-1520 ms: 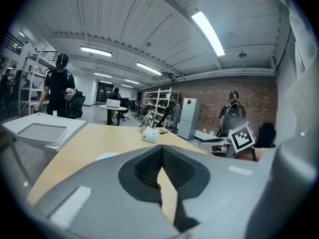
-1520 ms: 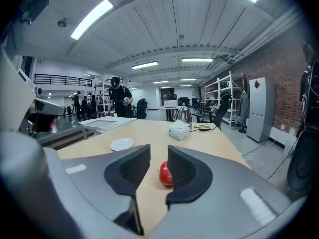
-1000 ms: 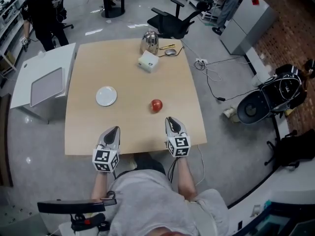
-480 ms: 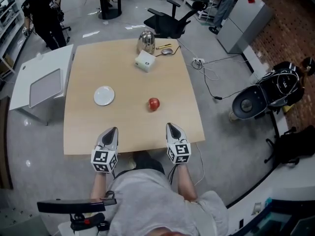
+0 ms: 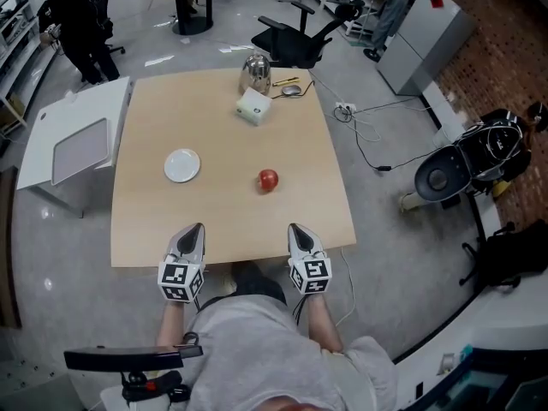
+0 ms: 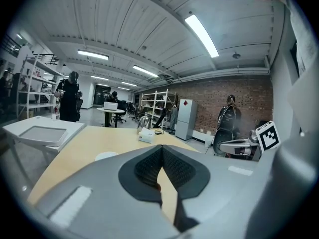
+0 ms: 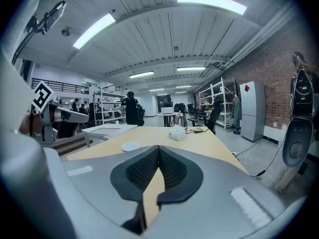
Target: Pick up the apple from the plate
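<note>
Notably, 1 apple on table, well apart from plate

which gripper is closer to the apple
The right gripper: the red apple lies on the table just ahead of it. The left gripper is farther off, in line with the empty white plate.

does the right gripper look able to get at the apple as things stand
Probably yes: only bare table lies between the right gripper and the apple. Its jaws are shut, so they must open first.
</note>
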`<state>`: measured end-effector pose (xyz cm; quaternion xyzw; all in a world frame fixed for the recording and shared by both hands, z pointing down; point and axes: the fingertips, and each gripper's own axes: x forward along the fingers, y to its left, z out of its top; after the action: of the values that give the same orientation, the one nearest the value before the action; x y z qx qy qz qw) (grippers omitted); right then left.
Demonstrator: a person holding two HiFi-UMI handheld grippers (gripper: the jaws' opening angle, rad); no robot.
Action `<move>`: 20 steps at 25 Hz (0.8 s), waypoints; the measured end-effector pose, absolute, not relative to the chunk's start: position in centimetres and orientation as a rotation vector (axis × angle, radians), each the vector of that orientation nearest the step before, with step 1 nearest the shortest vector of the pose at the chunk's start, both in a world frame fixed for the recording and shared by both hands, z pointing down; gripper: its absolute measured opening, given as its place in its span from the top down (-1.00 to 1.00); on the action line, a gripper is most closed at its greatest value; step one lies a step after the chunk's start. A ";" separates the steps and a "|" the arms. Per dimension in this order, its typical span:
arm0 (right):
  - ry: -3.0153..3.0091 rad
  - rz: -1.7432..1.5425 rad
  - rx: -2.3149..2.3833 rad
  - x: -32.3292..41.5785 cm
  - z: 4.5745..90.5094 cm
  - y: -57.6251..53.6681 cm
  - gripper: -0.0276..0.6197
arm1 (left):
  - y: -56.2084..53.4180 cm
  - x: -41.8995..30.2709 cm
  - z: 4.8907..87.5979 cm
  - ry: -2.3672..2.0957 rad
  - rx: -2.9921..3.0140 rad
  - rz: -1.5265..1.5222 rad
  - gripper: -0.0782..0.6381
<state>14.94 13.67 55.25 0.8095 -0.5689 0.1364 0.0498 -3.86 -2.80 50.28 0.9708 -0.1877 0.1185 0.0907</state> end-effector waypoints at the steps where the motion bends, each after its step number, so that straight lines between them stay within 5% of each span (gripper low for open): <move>1: -1.741 0.416 2.465 14.8 55.2 13.6 0.90 | -2.8 -3.9 50.3 -0.558 2.886 0.353 0.73; 20: -1.782 0.385 2.456 14.1 54.2 13.7 0.90 | -1.9 -4.4 50.3 -0.568 2.882 0.356 0.73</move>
<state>14.11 13.65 54.18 0.8023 -0.5820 0.1258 0.0412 -4.39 -1.91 50.28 0.9699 -0.1913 0.1198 0.0913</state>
